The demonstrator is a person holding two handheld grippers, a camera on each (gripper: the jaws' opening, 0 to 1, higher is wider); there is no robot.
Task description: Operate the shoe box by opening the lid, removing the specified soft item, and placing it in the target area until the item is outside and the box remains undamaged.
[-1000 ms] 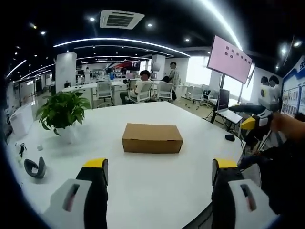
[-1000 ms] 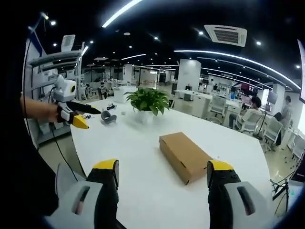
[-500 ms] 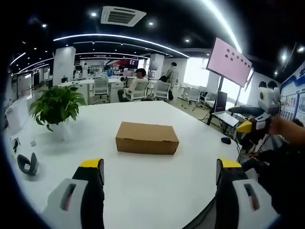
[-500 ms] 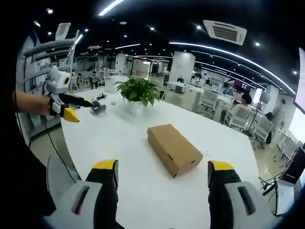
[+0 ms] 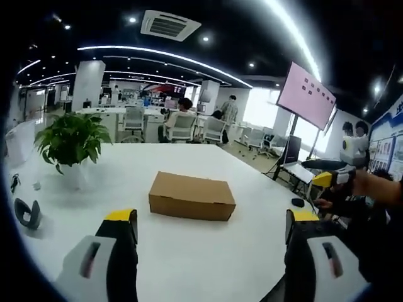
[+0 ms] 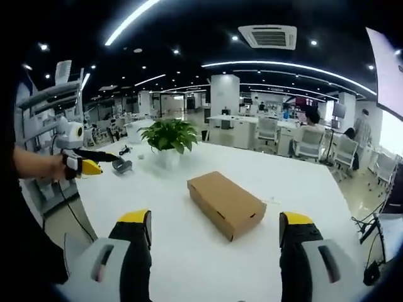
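A closed brown cardboard shoe box (image 5: 192, 196) lies flat in the middle of a white round table (image 5: 75, 220). In the right gripper view the same box (image 6: 225, 204) lies at an angle, lid down. My left gripper (image 5: 211, 220) is open, held above the table's near edge, well short of the box. My right gripper (image 6: 214, 223) is open too, also short of the box. The right gripper (image 5: 327, 173) shows at the right of the left gripper view, held by a hand; the left gripper (image 6: 88, 165) shows at the left of the right gripper view.
A potted green plant (image 5: 71, 141) stands on the table left of the box, also seen as the plant (image 6: 167, 135). A small dark device (image 5: 24, 212) lies near the table's left edge. Office chairs, desks, seated people and a wall screen (image 5: 305, 95) lie beyond.
Both cameras shifted slightly; the box now sits a little lower and nearer in both views. The box itself has not moved and both grippers stay open.
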